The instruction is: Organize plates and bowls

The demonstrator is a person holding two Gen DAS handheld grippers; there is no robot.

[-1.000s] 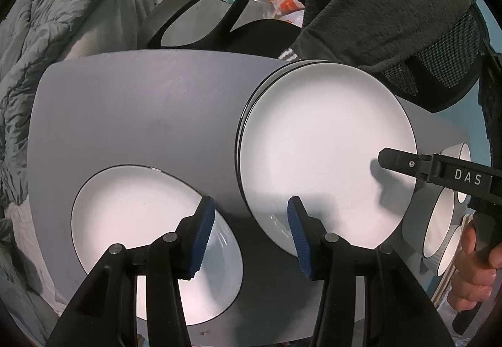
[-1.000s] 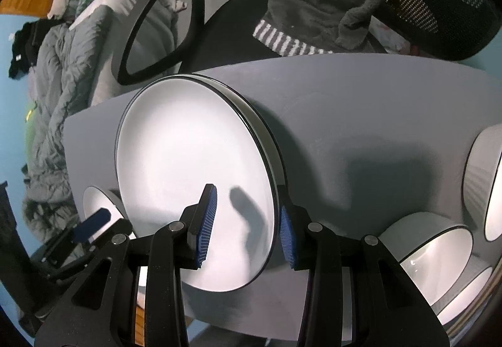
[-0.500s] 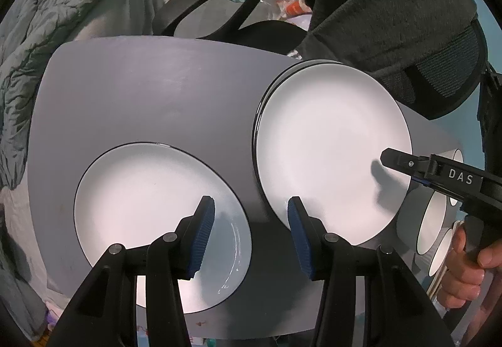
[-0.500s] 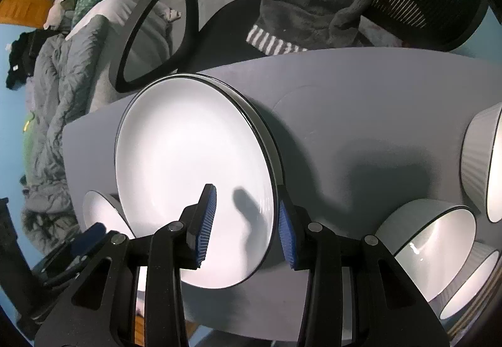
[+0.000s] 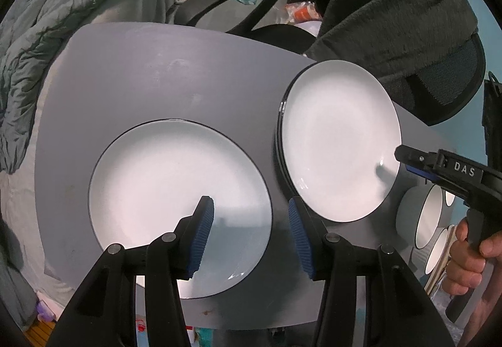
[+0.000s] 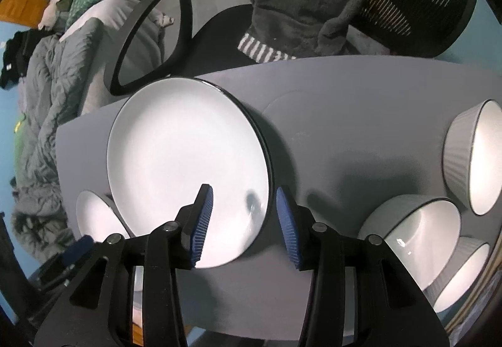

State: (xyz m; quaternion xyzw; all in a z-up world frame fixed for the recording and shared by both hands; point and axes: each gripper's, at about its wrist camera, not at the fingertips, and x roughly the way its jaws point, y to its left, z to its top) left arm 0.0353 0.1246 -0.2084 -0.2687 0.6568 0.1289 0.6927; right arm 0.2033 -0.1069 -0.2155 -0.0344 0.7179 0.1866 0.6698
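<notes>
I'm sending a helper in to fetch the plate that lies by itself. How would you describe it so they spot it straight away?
Start at the grey table. Toward its left end, under the left tool, lies a single white plate with a thin dark rim. Unlike the plate stack beside it, it lies flat on the tabletop with nothing under it, and it is shallow, unlike the ribbed bowls at the far right.

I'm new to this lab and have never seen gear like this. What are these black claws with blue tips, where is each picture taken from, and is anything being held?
They are hand-held two-finger grippers, each with a camera looking along its fingers. One view is from the left gripper, over a single white black-rimmed plate. The other is from the right gripper, straddling the rim of the stacked white plates; its jaws have just been opening. Neither grips anything. White ribbed bowls stand on the grey table. A person's hand shows.
</notes>
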